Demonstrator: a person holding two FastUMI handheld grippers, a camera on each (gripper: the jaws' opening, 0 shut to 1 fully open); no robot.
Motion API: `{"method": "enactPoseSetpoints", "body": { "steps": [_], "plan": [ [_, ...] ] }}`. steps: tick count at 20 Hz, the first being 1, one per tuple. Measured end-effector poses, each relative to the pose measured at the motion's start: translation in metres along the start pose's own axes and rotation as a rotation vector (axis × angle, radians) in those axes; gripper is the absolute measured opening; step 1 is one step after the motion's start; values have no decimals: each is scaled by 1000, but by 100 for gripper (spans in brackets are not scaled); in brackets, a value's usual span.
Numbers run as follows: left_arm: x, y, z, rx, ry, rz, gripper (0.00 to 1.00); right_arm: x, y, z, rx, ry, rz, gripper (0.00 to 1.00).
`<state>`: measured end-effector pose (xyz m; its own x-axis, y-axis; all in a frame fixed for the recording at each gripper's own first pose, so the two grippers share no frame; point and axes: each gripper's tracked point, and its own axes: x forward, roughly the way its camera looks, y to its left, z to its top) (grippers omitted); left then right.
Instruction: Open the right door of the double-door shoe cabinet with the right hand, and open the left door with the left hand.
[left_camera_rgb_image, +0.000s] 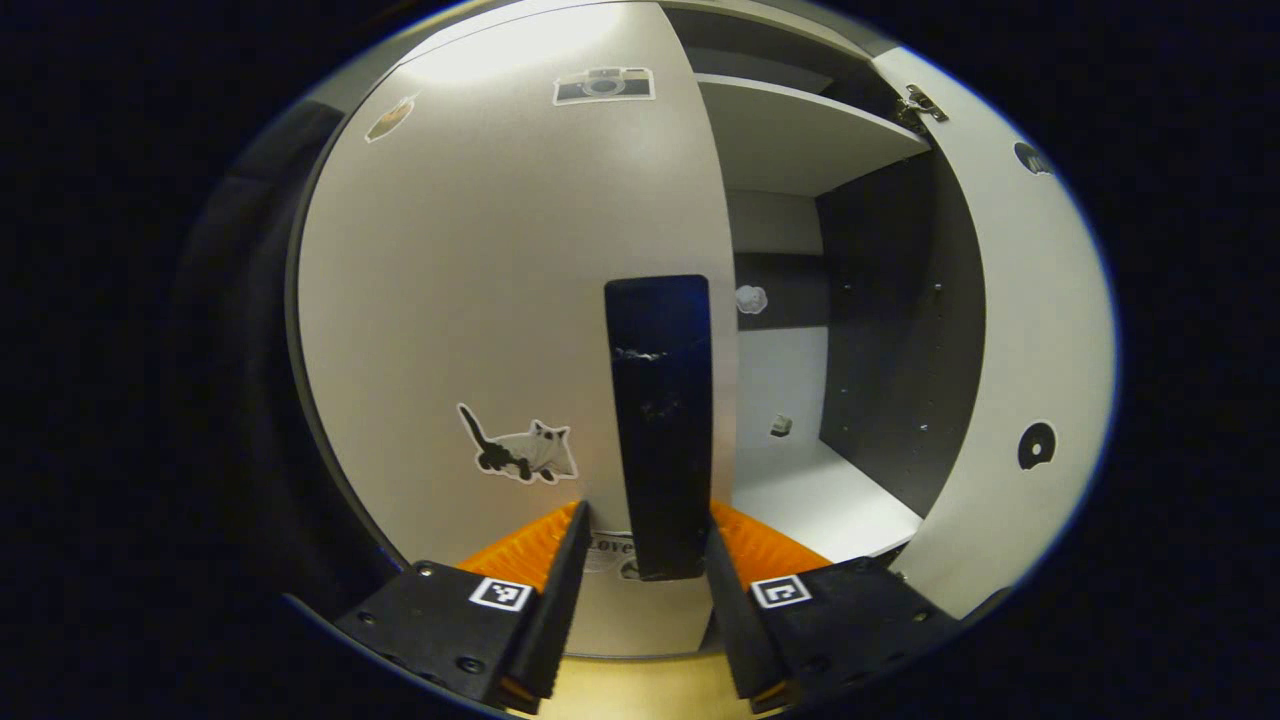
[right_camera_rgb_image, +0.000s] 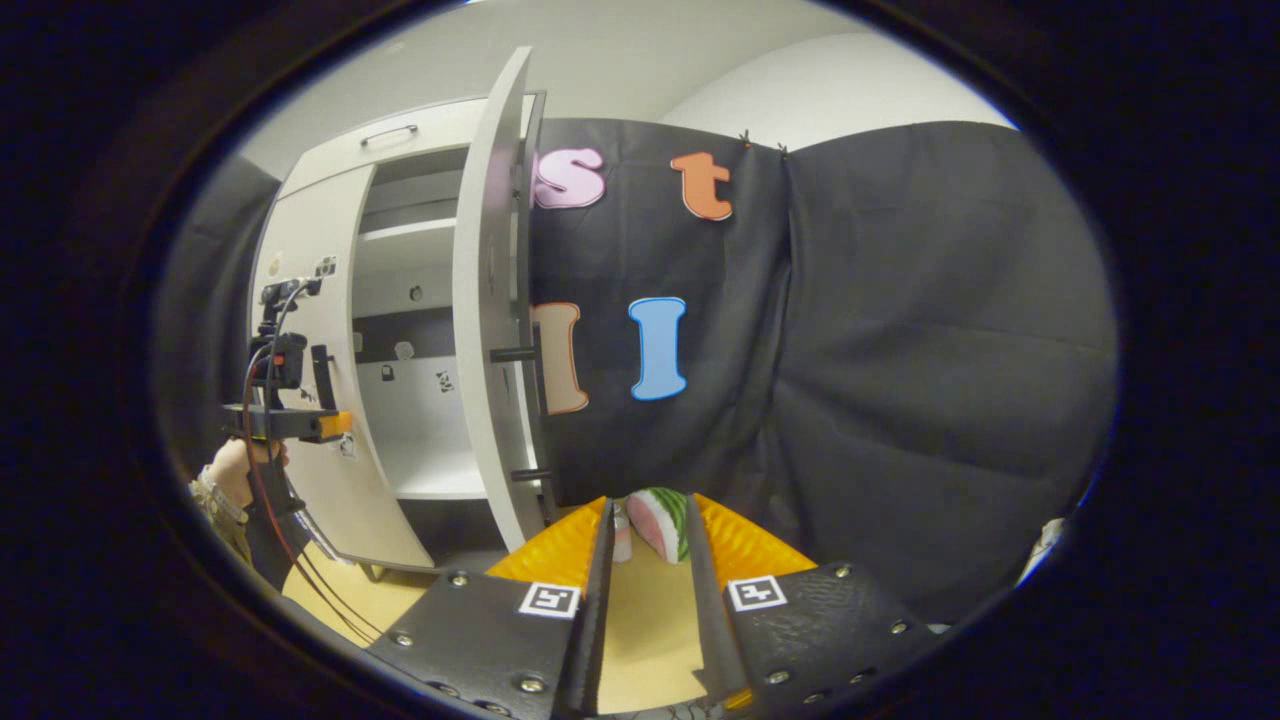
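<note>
The left door (left_camera_rgb_image: 480, 300) of the white shoe cabinet faces me, with stickers on it. Its black vertical handle (left_camera_rgb_image: 660, 400) stands between the fingers of my left gripper (left_camera_rgb_image: 645, 512). The jaws flank the handle's lower end, and a sliver of door shows beside the left finger. The right door (left_camera_rgb_image: 1040, 330) is swung wide open, baring the shelves (left_camera_rgb_image: 800, 130). In the right gripper view that right door (right_camera_rgb_image: 485, 330) is seen edge-on, and a hand (right_camera_rgb_image: 235, 470) holds the left gripper (right_camera_rgb_image: 335, 424) at the left door (right_camera_rgb_image: 300, 330). My right gripper (right_camera_rgb_image: 648, 505) is away from the cabinet, open and empty.
A toy watermelon slice (right_camera_rgb_image: 662, 520) and a small bottle (right_camera_rgb_image: 622, 532) sit on the wooden surface (right_camera_rgb_image: 640, 620) just ahead of the right gripper. Black cloth (right_camera_rgb_image: 900, 350) hangs to the right of the cabinet. Cables (right_camera_rgb_image: 265, 500) trail from the left gripper.
</note>
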<state>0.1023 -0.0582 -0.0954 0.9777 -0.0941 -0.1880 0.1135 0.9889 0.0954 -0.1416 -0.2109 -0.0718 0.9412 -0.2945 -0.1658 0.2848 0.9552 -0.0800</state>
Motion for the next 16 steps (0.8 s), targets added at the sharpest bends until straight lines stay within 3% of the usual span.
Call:
{"method": "enactPoseSetpoints", "body": {
  "steps": [3, 16],
  "plan": [
    [-2, -6, -2, 6, 14, -27, 34, -8, -5, -4, -7, 4, 3, 30],
    [-11, -2, -5, -24, 10, -72, 24, -27, -21, -9, 34, 8, 40, 30]
  ]
}}
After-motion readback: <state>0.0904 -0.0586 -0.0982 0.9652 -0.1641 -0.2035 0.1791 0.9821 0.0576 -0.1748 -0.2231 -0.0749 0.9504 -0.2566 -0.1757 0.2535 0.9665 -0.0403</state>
